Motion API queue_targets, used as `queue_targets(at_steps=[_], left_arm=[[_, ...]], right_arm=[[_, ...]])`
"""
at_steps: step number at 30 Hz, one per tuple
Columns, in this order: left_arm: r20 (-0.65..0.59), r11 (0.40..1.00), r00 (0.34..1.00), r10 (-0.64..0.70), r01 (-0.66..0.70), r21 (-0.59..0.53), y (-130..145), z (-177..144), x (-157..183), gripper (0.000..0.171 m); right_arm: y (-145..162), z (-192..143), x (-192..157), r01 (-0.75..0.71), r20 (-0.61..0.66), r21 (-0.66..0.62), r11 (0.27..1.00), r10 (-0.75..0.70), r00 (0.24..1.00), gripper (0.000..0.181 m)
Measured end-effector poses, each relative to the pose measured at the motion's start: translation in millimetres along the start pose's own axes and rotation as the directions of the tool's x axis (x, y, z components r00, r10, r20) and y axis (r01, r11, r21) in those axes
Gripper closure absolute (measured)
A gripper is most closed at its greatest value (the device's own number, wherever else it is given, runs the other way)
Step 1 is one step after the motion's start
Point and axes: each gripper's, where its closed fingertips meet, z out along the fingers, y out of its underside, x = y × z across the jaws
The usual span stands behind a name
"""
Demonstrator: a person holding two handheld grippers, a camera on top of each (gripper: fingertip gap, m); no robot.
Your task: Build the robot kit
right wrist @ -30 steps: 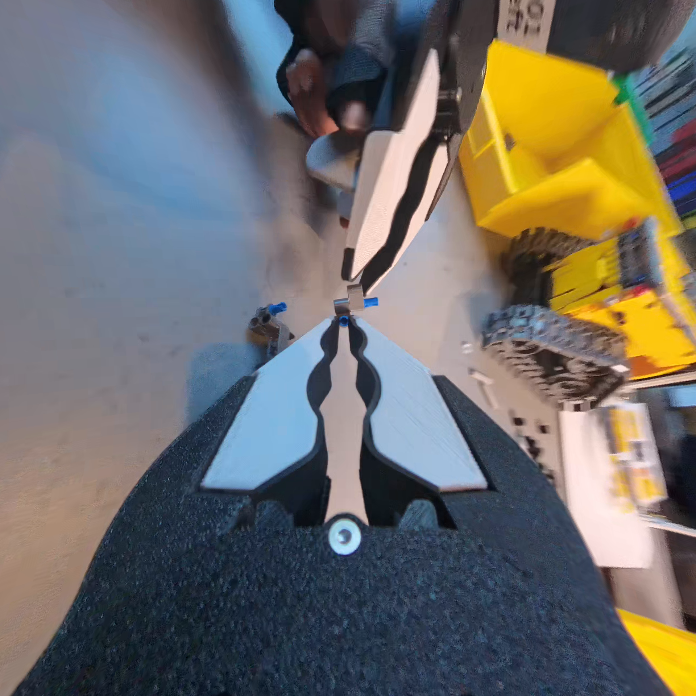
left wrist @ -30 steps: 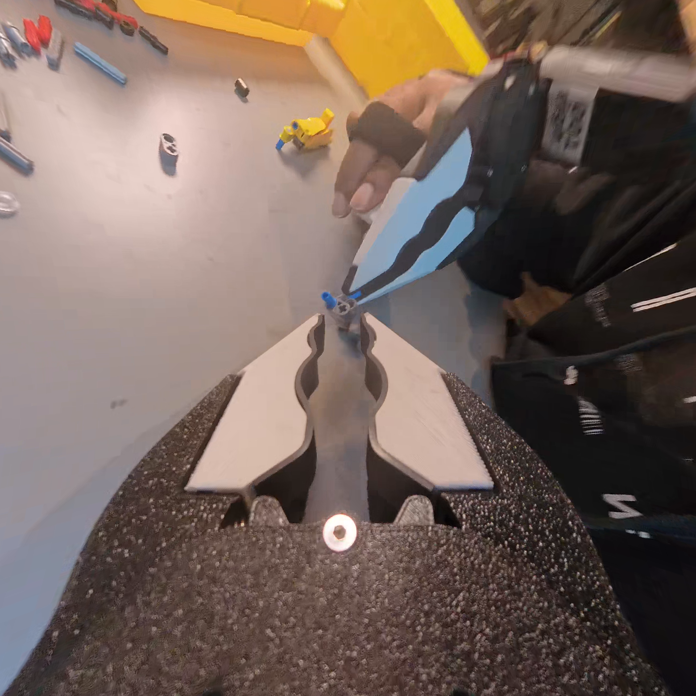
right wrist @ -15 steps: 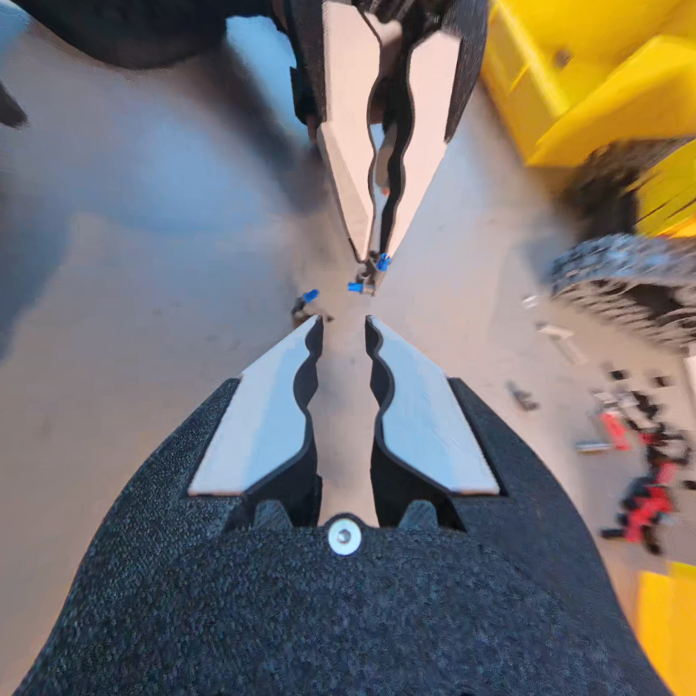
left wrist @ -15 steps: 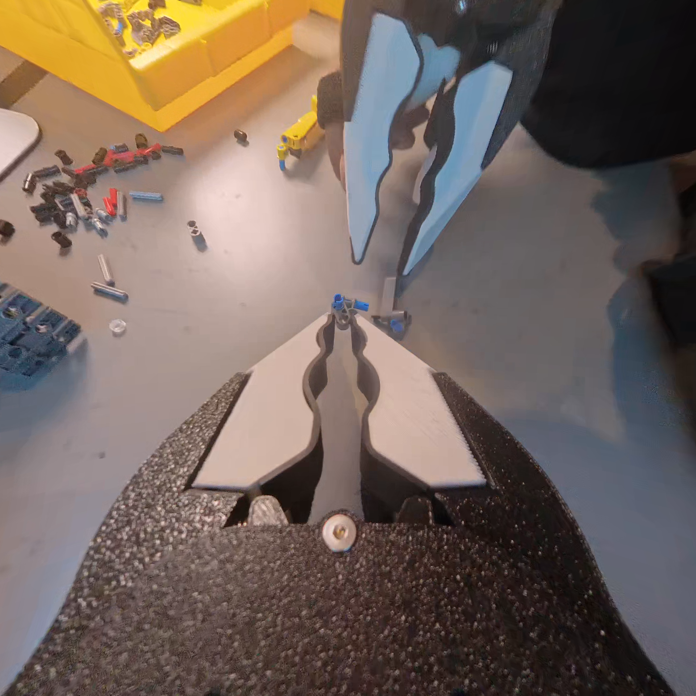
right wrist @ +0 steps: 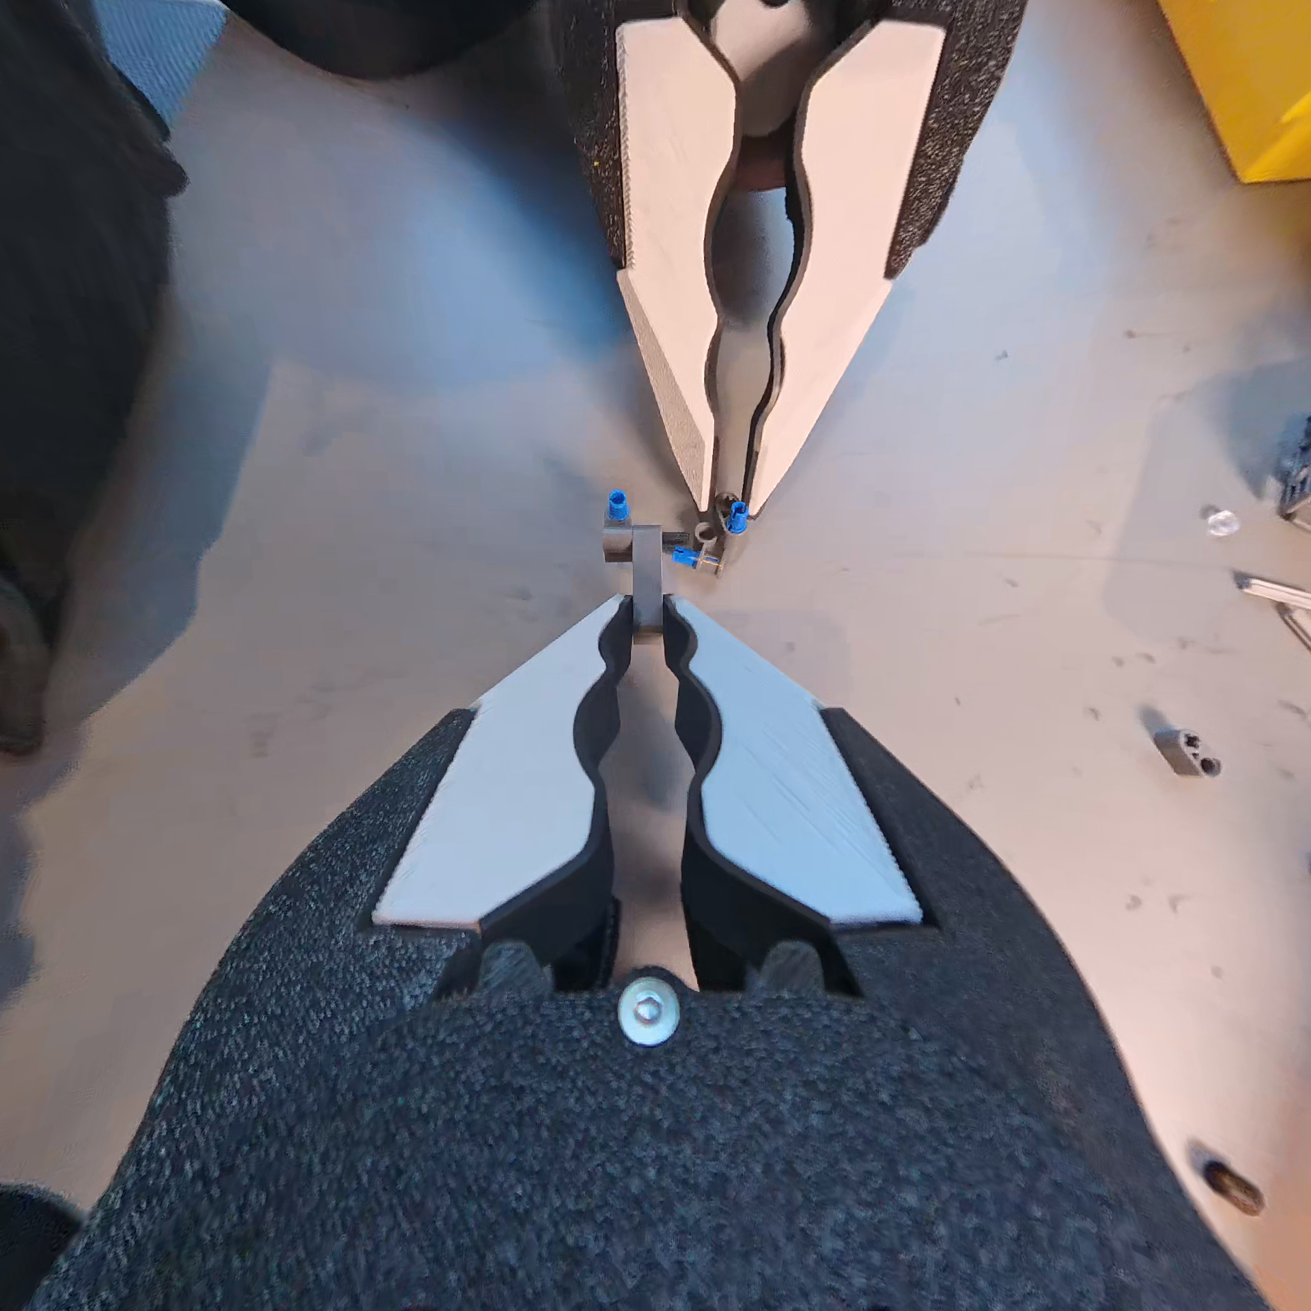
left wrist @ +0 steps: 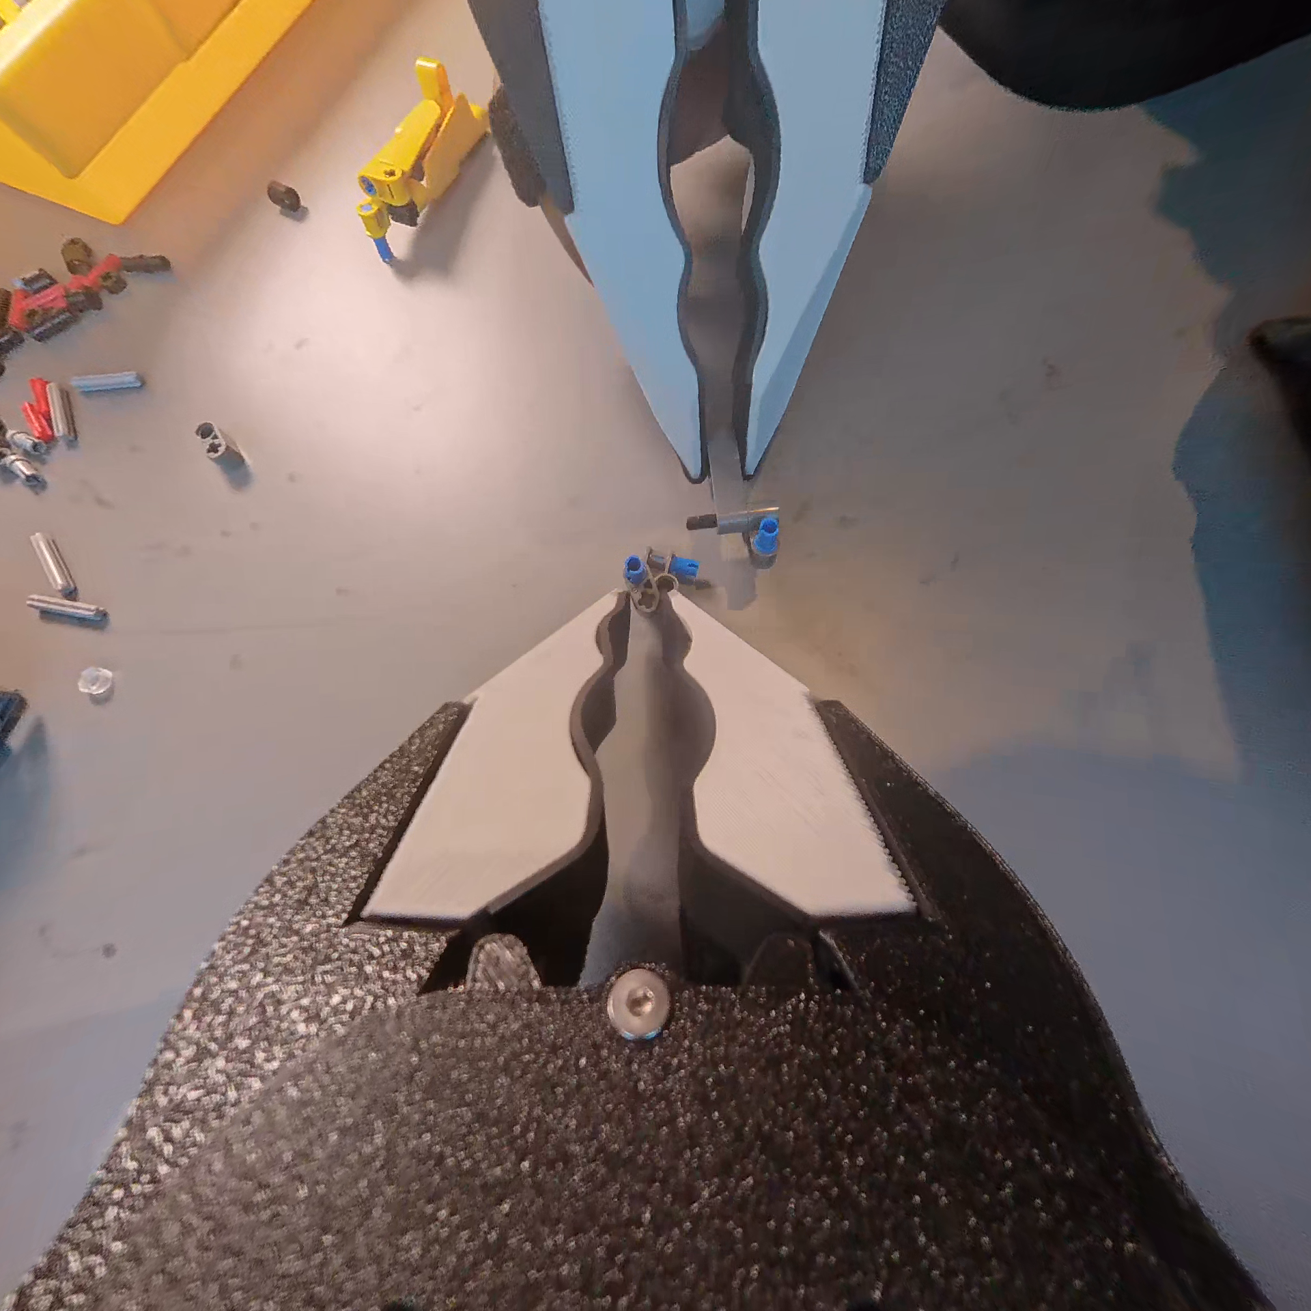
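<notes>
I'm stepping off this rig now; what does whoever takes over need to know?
Left gripper: shut on a small grey connector with blue pins.
Right gripper: shut on a grey beam with a blue pin on its crosspiece.
The two pieces are close, tip to tip above the grey table, not joined.
Loose parts and a yellow sub-assembly lie left.

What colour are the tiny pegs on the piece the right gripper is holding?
Blue pegs on a grey piece, clearest in the right wrist view.
</notes>
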Motion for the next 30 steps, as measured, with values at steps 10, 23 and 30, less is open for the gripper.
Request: queue_targets(at_steps=[10, 23, 30], left_arm=[[-0.08, 1.0, 0.996, -0.028, 0.028, -0.001, -2.2, 1.2, 14.5, 0.16], [-0.102, 0.981, 0.99, 0.099, -0.08, 0.175, -36.2, -27.8, 28.3, 0.151], [-0.088, 0.971, 0.988, 0.125, -0.103, 0.215, -42.3, -29.2, 28.9, 0.161]], right_arm=[[0.7, -7.7, -14.7, -0.178, 0.116, 0.041, 0.983, 0.172, 0.978, 0.173], [-21.5, -15.3, -7.5, -0.545, 0.333, 0.135, 0.828, 0.48, 0.812, 0.173], [-26.3, -17.7, -10.3, -0.618, 0.41, 0.144, 0.773, 0.522, 0.748, 0.173]])
